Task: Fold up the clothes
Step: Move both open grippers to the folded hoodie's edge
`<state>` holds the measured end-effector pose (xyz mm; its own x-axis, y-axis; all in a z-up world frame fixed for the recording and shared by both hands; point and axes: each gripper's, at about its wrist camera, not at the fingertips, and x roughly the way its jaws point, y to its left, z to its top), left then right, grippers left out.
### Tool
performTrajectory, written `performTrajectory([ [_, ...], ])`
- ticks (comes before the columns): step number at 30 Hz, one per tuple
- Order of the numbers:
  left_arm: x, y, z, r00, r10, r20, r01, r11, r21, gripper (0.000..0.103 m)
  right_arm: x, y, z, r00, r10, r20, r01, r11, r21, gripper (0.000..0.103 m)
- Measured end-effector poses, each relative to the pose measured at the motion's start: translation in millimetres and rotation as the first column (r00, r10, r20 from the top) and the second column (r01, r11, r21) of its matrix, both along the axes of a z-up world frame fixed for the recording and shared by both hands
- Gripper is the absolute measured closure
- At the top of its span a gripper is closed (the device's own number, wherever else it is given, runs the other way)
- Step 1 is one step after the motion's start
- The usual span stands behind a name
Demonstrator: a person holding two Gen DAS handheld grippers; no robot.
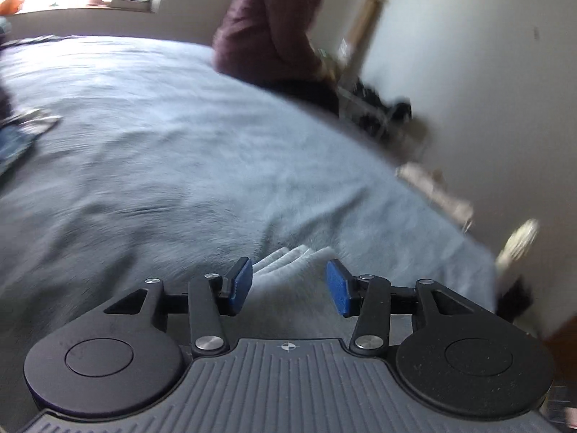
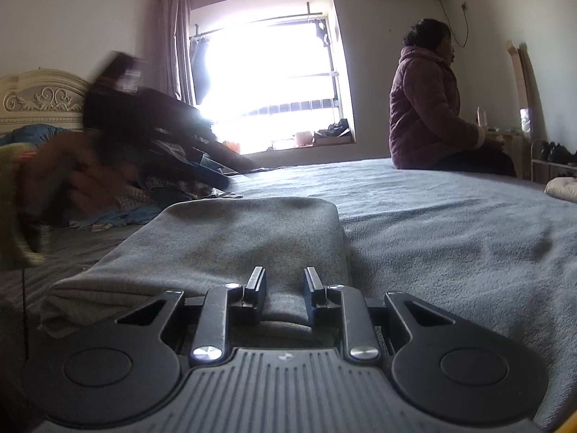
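A folded grey garment (image 2: 245, 238) lies on the grey bed cover (image 2: 450, 234), reaching away from me. My right gripper (image 2: 285, 283) sits low at its near end, shut on a raised fold of the cloth between its fingers. In the left wrist view, the stacked edges of the grey garment (image 1: 285, 258) show just beyond my left gripper (image 1: 289, 281). That gripper hangs a little above the cloth, open, with its blue pads (image 1: 242, 279) well apart and nothing pressed between them.
A person in a maroon jacket (image 2: 425, 108) sits on the bed's far edge. A heap of unfolded clothes (image 2: 144, 195) lies at the left by the headboard (image 2: 39, 97). A blurred hand with a dark device moves over it. A pale bundle (image 2: 562, 187) sits at the right edge.
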<state>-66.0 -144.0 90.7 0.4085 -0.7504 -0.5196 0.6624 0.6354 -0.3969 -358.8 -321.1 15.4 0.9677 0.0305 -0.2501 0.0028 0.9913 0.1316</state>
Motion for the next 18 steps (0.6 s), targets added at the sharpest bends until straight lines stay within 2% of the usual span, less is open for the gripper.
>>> performTrajectory([
  [2, -16, 35, 4, 0.998, 0.068, -0.001, -0.068, 0.998, -0.018, 0.048, 2, -1, 5, 1.0, 0.015, -0.015, -0.015, 1.0, 0.001, 0.078],
  [4, -33, 70, 4, 0.991, 0.136, -0.008, -0.136, 0.99, -0.029, 0.044, 5, -7, 14, 0.999, 0.039, -0.034, -0.038, 0.999, 0.027, 0.073],
  [5, -40, 85, -1, 0.987, 0.159, -0.03, -0.16, 0.987, -0.032, 0.043, 6, -12, 20, 0.998, 0.055, -0.043, -0.053, 0.997, 0.051, 0.063],
  [6, -45, 98, -6, 0.982, 0.178, -0.059, -0.18, 0.983, -0.036, 0.041, 7, -19, 27, 0.996, 0.079, -0.043, -0.075, 0.993, 0.088, 0.055],
  [8, -52, 118, -22, 0.972, 0.191, -0.139, -0.2, 0.978, -0.052, 0.039, 9, -36, 43, 0.993, 0.12, -0.024, -0.114, 0.979, 0.167, 0.049],
  [10, -54, 125, -39, 0.957, 0.186, -0.222, -0.204, 0.977, -0.061, 0.037, 16, -55, 58, 0.989, 0.146, -0.01, -0.139, 0.958, 0.252, 0.038],
  [11, -52, 124, -47, 0.948, 0.186, -0.258, -0.208, 0.976, -0.061, 0.037, 22, -65, 64, 0.988, 0.156, -0.011, -0.146, 0.943, 0.298, 0.03],
  [13, -47, 118, -60, 0.939, 0.17, -0.3, -0.198, 0.978, -0.066, 0.037, 44, -86, 69, 0.982, 0.182, -0.052, -0.146, 0.904, 0.402, 0.025],
  [16, -36, 107, -74, 0.932, 0.15, -0.331, -0.184, 0.98, -0.073, 0.037, 92, -116, 62, 0.959, 0.235, -0.157, -0.108, 0.817, 0.566, 0.018],
  [18, -27, 100, -79, 0.929, 0.158, -0.333, -0.193, 0.978, -0.075, 0.037, 124, -131, 51, 0.94, 0.254, -0.226, -0.047, 0.755, 0.654, 0.016],
])
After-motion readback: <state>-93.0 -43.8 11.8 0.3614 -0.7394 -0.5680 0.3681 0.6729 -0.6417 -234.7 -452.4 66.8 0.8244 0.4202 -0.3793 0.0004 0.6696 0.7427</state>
